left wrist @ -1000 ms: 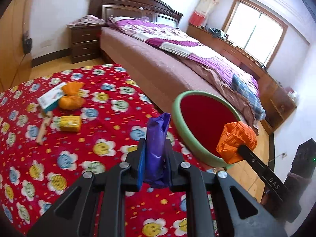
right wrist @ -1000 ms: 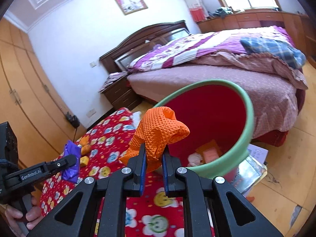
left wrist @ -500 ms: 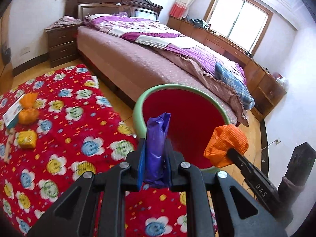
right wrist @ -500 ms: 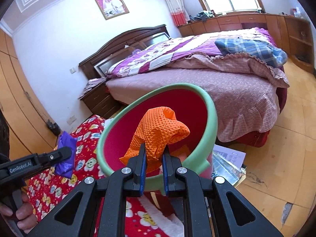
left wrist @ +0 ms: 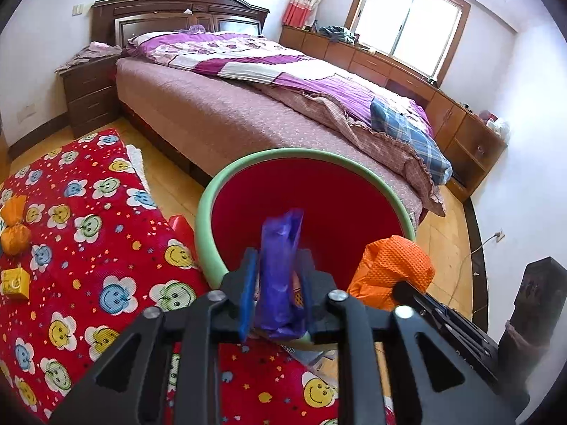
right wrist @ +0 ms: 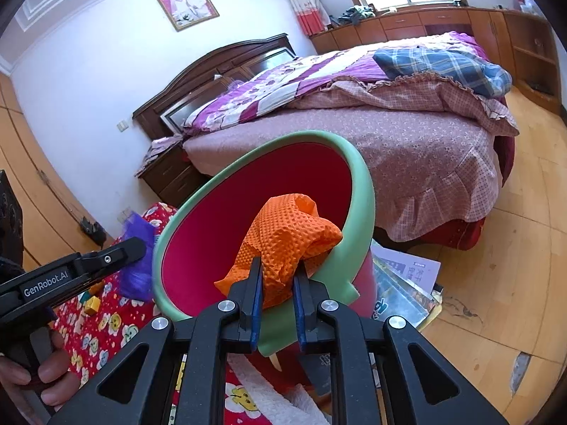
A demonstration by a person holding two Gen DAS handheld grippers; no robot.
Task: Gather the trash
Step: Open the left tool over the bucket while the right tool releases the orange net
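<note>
A red bin with a green rim (left wrist: 205, 219) stands tilted at the edge of the table. My left gripper (left wrist: 278, 272) hangs over its near rim; its jaws are opening, and a crumpled purple wrapper (left wrist: 281, 241) still stands upright between them with a gap beside it. An orange mesh cloth (right wrist: 287, 241) is pinched in my right gripper (right wrist: 278, 272), whose jaws are starting to open, over the bin's mouth (right wrist: 361, 191). The same cloth (left wrist: 389, 269) shows at the right in the left wrist view.
A red flower-print cloth (left wrist: 88, 265) covers the table, with an orange bundle (left wrist: 14, 237) and a yellow block (left wrist: 14, 283) at its left. A bed (left wrist: 248, 117) lies behind the bin. Papers (right wrist: 407, 283) lie on the wooden floor. A hand (right wrist: 46, 372) holds the left gripper.
Both grippers have moved from above the table to over the bin's mouth. The left jaws have widened around the purple wrapper. The orange cloth stays pinched.
</note>
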